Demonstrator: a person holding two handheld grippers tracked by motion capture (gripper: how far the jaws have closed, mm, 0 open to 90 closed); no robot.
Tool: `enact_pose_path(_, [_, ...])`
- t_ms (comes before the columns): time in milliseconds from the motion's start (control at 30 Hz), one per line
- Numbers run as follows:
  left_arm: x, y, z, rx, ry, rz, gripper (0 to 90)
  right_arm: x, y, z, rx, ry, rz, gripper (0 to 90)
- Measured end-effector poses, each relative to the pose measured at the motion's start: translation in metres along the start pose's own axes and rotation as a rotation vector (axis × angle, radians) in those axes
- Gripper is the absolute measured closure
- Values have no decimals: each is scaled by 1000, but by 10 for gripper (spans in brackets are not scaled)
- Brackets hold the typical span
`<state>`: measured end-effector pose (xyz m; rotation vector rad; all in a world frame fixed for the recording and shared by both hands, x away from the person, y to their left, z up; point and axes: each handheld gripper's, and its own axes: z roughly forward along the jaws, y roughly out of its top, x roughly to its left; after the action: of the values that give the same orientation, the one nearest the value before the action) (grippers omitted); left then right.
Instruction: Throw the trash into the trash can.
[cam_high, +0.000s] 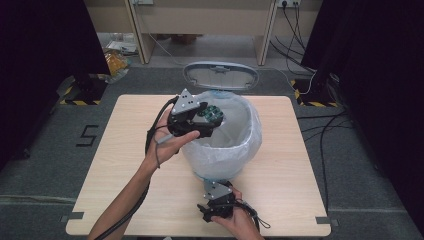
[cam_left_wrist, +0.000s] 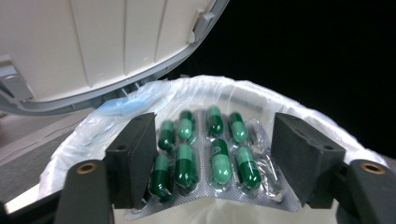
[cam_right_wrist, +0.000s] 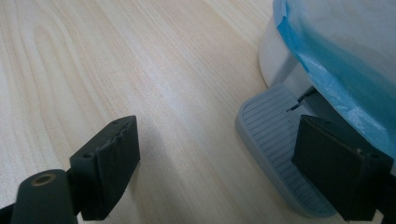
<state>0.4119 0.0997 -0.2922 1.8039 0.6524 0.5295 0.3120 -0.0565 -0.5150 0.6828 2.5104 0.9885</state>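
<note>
High view: a pale wooden table (cam_high: 125, 165) is shown from above; a white pedal bin (cam_high: 225, 145) is stood at its middle, lined with a clear bag, its grey lid (cam_high: 221, 75) raised at the far side.
Left gripper (cam_high: 207, 120): held in the left hand (cam_high: 170, 145) over the near-left rim of the bin; pointed across the opening.
Left gripper view: a blister pack of green capsules (cam_left_wrist: 205, 154) is seen between the two black jaws, above the lined opening; the left pad is at the pack's left edge, while a gap is left between the pack's right edge and the right pad; the jaws are parted and no squeeze is seen on the pack; whether it is borne by the left pad cannot be told.
Bin liner (cam_left_wrist: 299, 107): folded over the rim; a blue edge is seen at the left.
Right gripper (cam_high: 217, 202): held in the right hand (cam_high: 240, 222) at the near table edge, just before the bin's foot.
Right gripper view: jaws set wide; nothing is held between them; the grey ribbed pedal (cam_right_wrist: 275, 144) is lain partly under the right jaw; whether it is touched cannot be told.
</note>
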Motion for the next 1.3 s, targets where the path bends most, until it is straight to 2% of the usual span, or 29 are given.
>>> enact_pose_path(33, [3,0,1,-1,-4,16,250,0,0,0,0,0,0,149])
enact_pose_path(67, [3,0,1,-4,-4,4,218,0,0,0,-1,0,0,149])
enact_pose_path(100, [4,-1,1,-2,-5,-8,213,0,0,0,0,0,0,149])
enact_pose_path(167, [5,-1,1,6,-1,3,197,0,0,0,0,0,0,149])
enact_pose_path(267, [5,-2,-1,14,2,13,197,0,0,0,2,-1,4,149])
enact_pose_path(333, [5,-2,-2,15,4,12,197,0,0,0,-2,-3,-10,149])
enact_pose_path(400, [6,-2,-4,18,4,18,199,1,0,0,3,0,10,149])
enact_pose_path(500, [7,-3,-9,25,9,7,199,0,0,0,-1,-2,-3,149])
enact_pose_path(533, [8,-3,-11,25,10,11,199,1,0,0,2,0,8,149])
enact_pose_path(800, [20,-14,-36,19,46,5,198,0,0,0,-2,-1,-2,149])
enact_pose_path(867, [24,-19,-41,16,56,-4,197,0,0,0,-1,-1,1,149])
enact_pose_path(900, [25,-22,-45,11,64,-59,196,0,0,0,0,-1,2,149])
enact_pose_path(933, [29,-25,-49,9,78,-68,196,0,0,0,-1,-1,1,148])
enact_pose_path(1033, [39,-32,-57,0,109,-78,197,0,0,0,-1,-1,1,149])
enact_pose_path(1300, [57,-48,-77,-17,155,-110,197,0,0,0,-1,0,4,148])
